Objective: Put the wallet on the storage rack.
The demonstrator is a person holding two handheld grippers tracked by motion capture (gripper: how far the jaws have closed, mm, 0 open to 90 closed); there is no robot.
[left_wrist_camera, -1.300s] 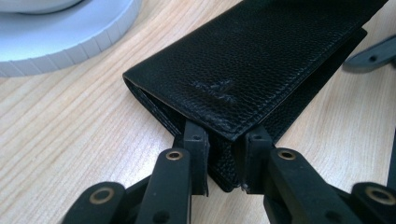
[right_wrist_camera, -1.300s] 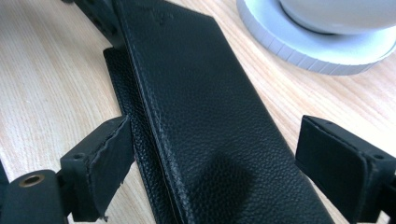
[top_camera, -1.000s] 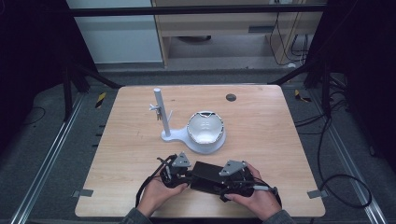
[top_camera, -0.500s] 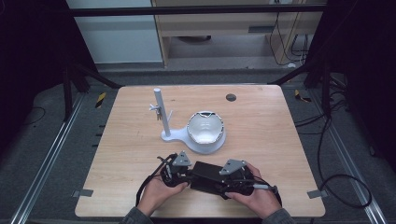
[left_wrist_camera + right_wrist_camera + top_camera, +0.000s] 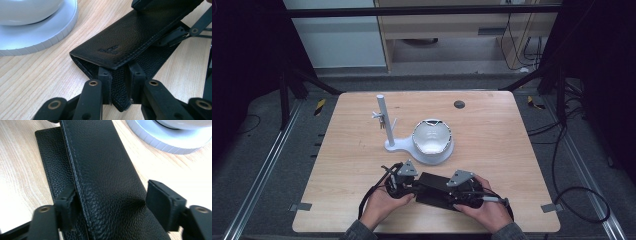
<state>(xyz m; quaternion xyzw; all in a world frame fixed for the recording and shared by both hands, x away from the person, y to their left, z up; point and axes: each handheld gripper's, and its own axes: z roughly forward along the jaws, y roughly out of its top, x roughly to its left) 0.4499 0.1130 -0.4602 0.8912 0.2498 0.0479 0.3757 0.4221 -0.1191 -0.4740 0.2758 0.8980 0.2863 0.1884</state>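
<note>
Leather case [image 5: 438, 188], black and pebble-grained, lies on the wooden worktop [image 5: 492, 130] directly between the two grippers, with one hand at each end. The left gripper [image 5: 119, 86] is clamped on the near edge of the case: its two pads press the thin lower layer from both sides, and the stitched flap sits just above and ahead of them. The right gripper [image 5: 120, 205] straddles the other end of the case; its jaws have just been closing, one pad is against the stitched seam, and the other pad stands a little off the far edge, so the case is between them but not yet pinched. Beyond both grippers, near the case's far side, stands a white round-based stand [image 5: 432, 147] carrying a white bowl-shaped piece [image 5: 431, 136].
</note>
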